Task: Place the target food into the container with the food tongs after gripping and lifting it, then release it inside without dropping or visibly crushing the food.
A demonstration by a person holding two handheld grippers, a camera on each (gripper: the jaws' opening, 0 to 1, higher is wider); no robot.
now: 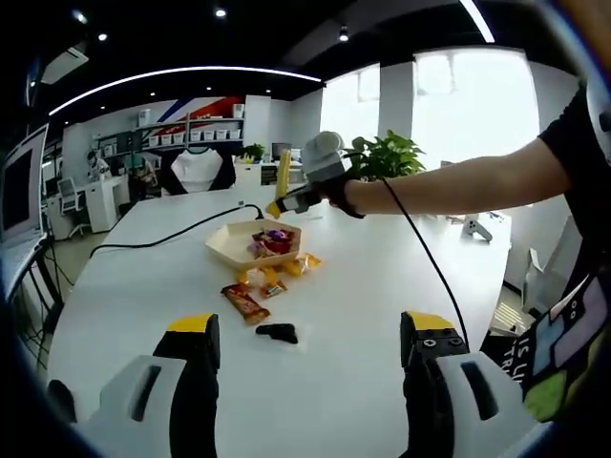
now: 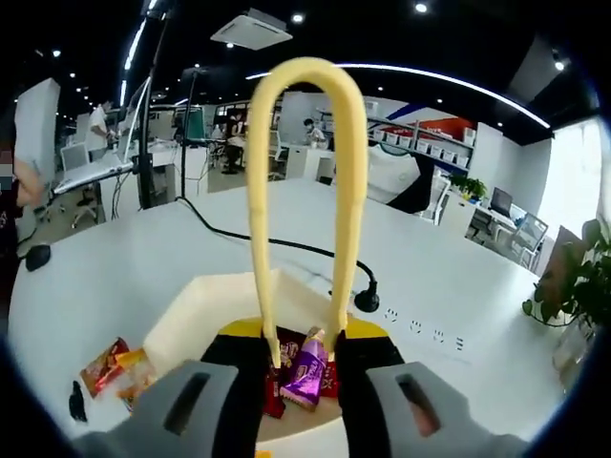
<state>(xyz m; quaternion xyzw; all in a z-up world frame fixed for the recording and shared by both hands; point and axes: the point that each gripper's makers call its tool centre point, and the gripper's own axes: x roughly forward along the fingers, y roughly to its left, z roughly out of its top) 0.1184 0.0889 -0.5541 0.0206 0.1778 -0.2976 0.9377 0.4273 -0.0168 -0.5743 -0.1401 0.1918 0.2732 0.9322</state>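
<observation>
The right tongs point(image 2: 304, 367) clench yellow food tongs point(image 2: 304, 191) over the tray point(image 1: 229, 250), a purple candy point(image 2: 307, 374) between the tips. The left tongs point(image 1: 310, 358) hang released near the tabletop point(image 1: 363, 277). An uneven release could snag the wrapper and flick it over the rim.

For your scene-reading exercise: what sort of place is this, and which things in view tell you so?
Most likely an open-plan office. The long white table carries a built-in socket strip, desks with monitors stand behind, and wall shelves hold boxes beneath recessed ceiling lights.
</observation>
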